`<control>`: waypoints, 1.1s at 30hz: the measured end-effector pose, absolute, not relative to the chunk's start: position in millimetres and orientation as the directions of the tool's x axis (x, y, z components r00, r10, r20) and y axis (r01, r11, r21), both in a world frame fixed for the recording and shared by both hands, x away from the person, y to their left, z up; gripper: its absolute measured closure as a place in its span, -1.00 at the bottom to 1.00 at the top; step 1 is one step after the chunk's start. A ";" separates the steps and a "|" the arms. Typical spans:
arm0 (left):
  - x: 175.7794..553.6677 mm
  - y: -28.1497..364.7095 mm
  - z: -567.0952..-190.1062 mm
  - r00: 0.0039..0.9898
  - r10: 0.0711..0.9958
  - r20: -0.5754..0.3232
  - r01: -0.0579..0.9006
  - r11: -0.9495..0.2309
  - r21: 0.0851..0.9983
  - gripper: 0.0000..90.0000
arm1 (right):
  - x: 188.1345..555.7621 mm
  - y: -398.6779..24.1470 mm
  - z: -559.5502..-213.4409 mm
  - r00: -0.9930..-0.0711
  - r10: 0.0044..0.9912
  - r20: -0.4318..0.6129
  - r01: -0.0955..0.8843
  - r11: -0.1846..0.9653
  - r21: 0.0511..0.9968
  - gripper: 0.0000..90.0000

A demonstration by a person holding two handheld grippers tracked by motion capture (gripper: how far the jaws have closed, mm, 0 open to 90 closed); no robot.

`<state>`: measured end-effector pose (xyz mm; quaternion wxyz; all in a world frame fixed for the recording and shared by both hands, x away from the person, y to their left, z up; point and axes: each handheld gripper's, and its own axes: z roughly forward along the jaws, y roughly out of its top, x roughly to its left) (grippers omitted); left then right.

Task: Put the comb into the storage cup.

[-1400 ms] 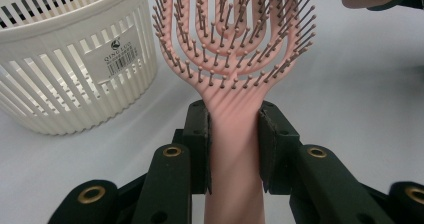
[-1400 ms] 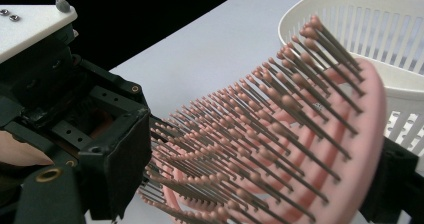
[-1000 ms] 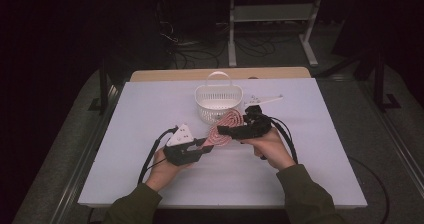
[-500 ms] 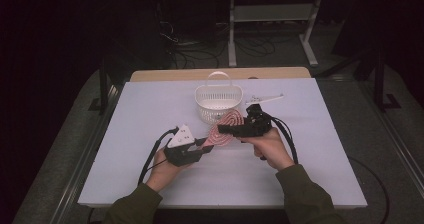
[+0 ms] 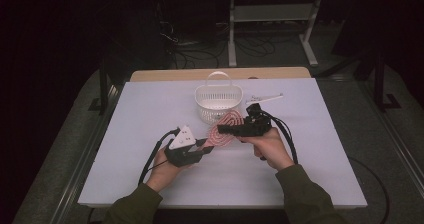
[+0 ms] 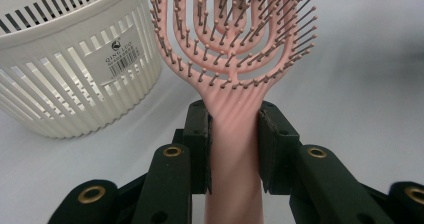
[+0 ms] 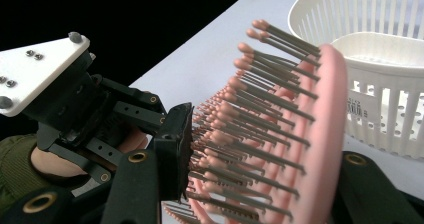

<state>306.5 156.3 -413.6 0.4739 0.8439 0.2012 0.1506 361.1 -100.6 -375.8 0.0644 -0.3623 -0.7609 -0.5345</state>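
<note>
A pink vented hairbrush [image 5: 226, 128] hangs over the white table just in front of a white slatted basket [image 5: 217, 101]. My left gripper [image 5: 204, 147] is shut on its handle; in the left gripper view both pads [image 6: 197, 149] clamp the handle [image 6: 235, 159], with the bristled head [image 6: 235, 34] rising ahead. My right gripper [image 5: 222, 130] comes in from the right and its jaws have just been closing on the head. In the right gripper view one pad [image 7: 172, 144] meets the bristle tips and the other jaw sits behind the pink back [image 7: 322, 134].
The basket [image 6: 65, 69] stands close behind the brush, its handle upright. A thin white item [image 5: 265, 98] lies on the table [image 5: 125, 134] at the back right. Cables trail from both grippers toward the person. A metal stand [image 5: 270, 14] is beyond the table.
The right gripper's jaws have drawn in around the brush head. Both hands and the brush stay where they were.
</note>
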 end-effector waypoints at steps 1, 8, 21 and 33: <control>306.6 156.2 -413.7 0.874 0.482 0.065 0.196 -0.471 0.860 0.56 | 361.1 -100.7 -375.8 -0.730 0.482 0.485 0.619 0.166 0.768 0.13; 306.8 155.7 -414.3 0.875 0.478 0.073 0.190 -0.480 0.857 0.56 | 360.6 -100.2 -375.1 -0.731 0.476 0.489 0.618 0.159 0.770 0.20; 309.6 157.4 -416.0 0.877 0.479 0.049 0.212 -0.475 0.854 0.58 | 357.7 -97.1 -372.8 -0.757 0.434 0.489 0.596 0.152 0.788 0.39; 311.4 159.2 -415.3 0.877 0.480 0.024 0.227 -0.457 0.860 0.53 | 358.0 -98.0 -372.8 -0.753 0.418 0.508 0.604 0.134 0.786 0.40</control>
